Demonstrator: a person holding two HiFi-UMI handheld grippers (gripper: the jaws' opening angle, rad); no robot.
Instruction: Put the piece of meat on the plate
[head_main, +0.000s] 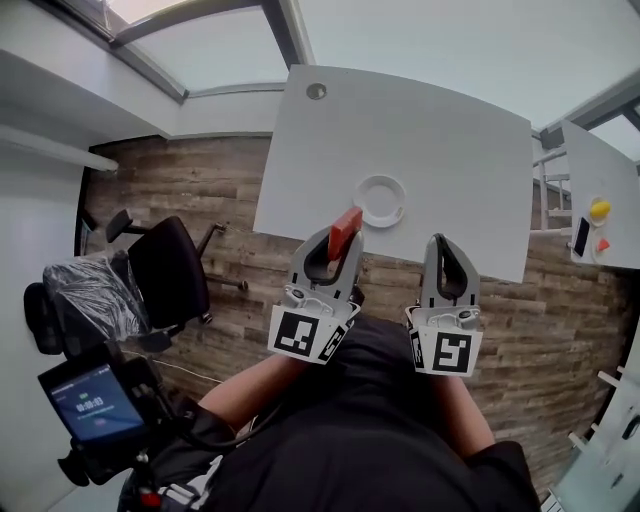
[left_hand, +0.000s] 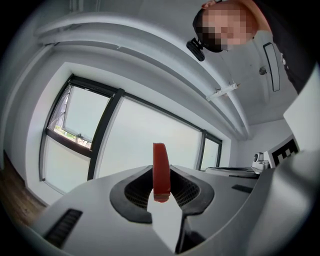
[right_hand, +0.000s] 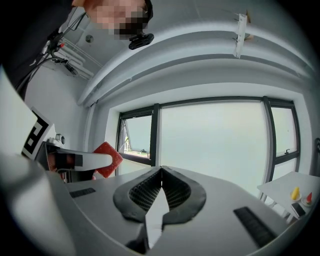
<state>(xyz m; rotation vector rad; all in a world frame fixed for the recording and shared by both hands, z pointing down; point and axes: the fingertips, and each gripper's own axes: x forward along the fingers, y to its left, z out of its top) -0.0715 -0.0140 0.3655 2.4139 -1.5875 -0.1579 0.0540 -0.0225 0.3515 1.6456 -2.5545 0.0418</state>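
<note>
In the head view the left gripper (head_main: 343, 243) hides the lower end of the piece of meat (head_main: 347, 222). A second surface (head_main: 610, 160) is cut off by the right edge. The yellow thing (head_main: 599, 210) and the red thing (head_main: 603, 244) on it are too small to name.

Right gripper (right_hand: 161, 171) jaws together, empty; left gripper (right_hand: 95, 161) clamps meat piece (right_hand: 107, 150).

Head view steeply down on table (head_main: 400, 130), gripper views level, facing windows (right_hand: 215, 135)

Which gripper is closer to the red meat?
Left. The left hand-held gripper pinches the flat red piece of meat; the right hand-held gripper is empty, off to its side.
</note>
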